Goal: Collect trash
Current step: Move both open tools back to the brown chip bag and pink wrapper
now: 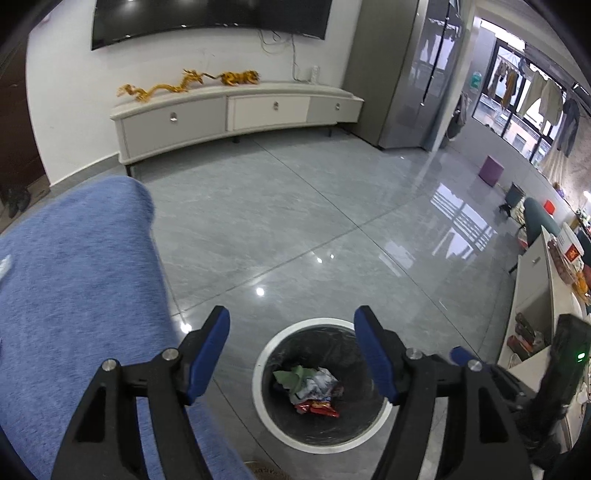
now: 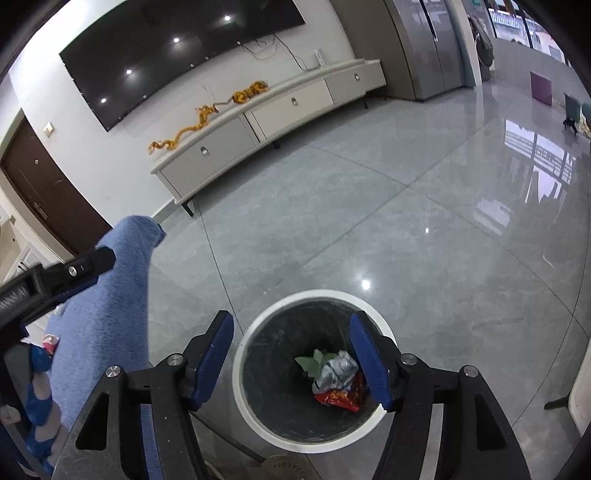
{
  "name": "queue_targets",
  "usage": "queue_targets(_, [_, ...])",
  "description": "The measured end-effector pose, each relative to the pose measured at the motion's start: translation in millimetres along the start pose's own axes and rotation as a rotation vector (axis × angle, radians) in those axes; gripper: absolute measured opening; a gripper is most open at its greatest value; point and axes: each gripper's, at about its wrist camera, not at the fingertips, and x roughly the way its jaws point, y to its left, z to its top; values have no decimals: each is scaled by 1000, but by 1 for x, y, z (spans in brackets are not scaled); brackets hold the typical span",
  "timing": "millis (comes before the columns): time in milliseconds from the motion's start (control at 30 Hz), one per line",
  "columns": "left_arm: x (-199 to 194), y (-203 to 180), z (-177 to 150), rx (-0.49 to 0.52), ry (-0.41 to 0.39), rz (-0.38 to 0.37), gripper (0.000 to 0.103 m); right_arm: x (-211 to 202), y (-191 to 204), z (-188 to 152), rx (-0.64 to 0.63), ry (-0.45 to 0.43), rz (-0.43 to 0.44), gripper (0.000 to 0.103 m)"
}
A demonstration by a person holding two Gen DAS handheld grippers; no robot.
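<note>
Left wrist view: grey tiled floor (image 1: 295, 221) fills most of what you see, w/ a long white cabinet (image 1: 236, 114) along the far wall, a TV (image 1: 210, 14) above it and a gold dragon ornament (image 1: 166, 86) on top. A blue sofa arm (image 1: 77, 280) takes the left side. Below you, on the floor just beside the sofa, stands the bin (image 1: 258, 373): white rim, black liner. The trash (image 1: 314, 387) lies at its bottom: a green scrap, a crumpled silver-white wrapper, a red snack pack, all touching in one heap. Your left hand-held gripper (image 1: 291, 354) hangs over the bin w/ its blue pads spread apart, nothing between them. The tip of the other gripper shows at the right edge.

Right wrist view: same bin (image 2: 243, 354) seen from above, trash (image 2: 332, 376) toward the right of the bottom. Your right hand-held gripper (image 2: 291, 354) is over the bin too, pads apart, nothing clamped. Left gripper's black body crosses the sofa arm (image 2: 110, 317) at the left edge.
</note>
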Motion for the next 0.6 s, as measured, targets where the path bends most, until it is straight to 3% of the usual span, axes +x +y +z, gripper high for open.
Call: queue_targets(600, [-128,83,-21,-85,-221,92,68,-80,93,13,-143,-167,104,65])
